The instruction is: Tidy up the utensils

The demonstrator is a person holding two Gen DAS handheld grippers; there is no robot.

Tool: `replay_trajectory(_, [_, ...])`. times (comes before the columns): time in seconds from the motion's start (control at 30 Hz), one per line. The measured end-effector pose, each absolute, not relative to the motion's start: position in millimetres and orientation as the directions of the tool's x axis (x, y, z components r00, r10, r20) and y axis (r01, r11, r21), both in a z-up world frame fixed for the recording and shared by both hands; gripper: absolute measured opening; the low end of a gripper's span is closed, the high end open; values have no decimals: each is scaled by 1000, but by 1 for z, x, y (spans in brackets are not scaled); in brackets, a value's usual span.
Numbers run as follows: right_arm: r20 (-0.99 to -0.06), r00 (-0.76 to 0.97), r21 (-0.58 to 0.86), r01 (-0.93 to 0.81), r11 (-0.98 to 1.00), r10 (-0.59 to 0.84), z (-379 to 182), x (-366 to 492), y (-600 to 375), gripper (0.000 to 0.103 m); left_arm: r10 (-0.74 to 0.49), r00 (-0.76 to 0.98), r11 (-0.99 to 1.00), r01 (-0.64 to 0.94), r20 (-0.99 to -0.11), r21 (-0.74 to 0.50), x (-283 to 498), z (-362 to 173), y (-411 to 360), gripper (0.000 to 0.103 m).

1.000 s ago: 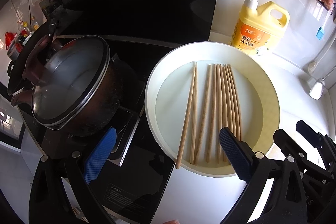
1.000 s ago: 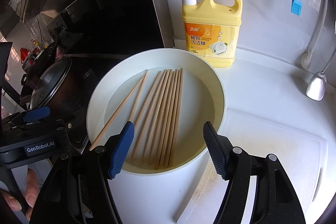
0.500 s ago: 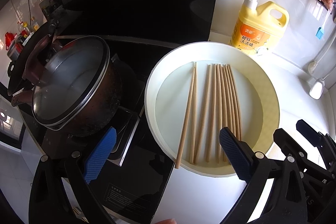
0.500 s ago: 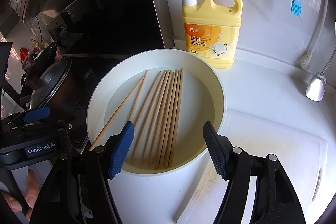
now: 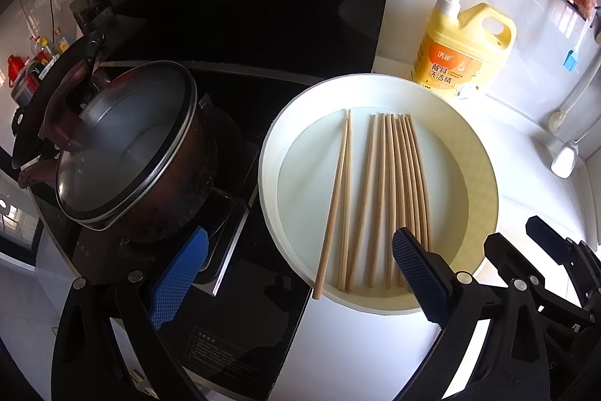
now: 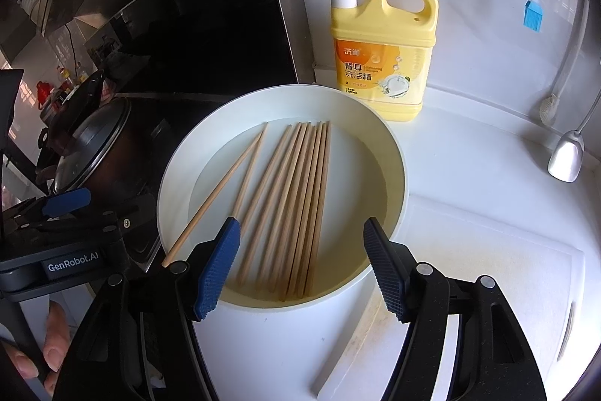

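Both tools hang spread wide and empty over the counter: the left gripper point(image 5: 300, 269) by the stove, the right gripper point(image 6: 302, 262) above the white basin point(image 6: 394, 153). The chopsticks point(image 6: 296, 205) lie inside it, most bunched side by side, one stray point(image 6: 214, 194) angled over the near rim. This fits either sorting ahead or tidying done; any pick-up calls for a narrow pinch.

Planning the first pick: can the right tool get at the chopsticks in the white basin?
Probably yes. The right tool is open above the basin's near rim, with the chopsticks lying uncovered ahead of it.
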State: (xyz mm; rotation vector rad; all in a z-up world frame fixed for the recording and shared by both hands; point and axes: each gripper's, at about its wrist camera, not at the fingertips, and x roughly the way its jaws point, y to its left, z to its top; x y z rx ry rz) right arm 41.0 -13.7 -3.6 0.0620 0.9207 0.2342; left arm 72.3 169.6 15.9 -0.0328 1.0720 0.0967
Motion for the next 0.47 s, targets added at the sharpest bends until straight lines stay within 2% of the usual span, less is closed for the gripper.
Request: replay_trajectory(0.47, [-784,577,151,-181,972,229,-5,40,-11,65,58,451,995,-104,-891,12,74,12,174,97])
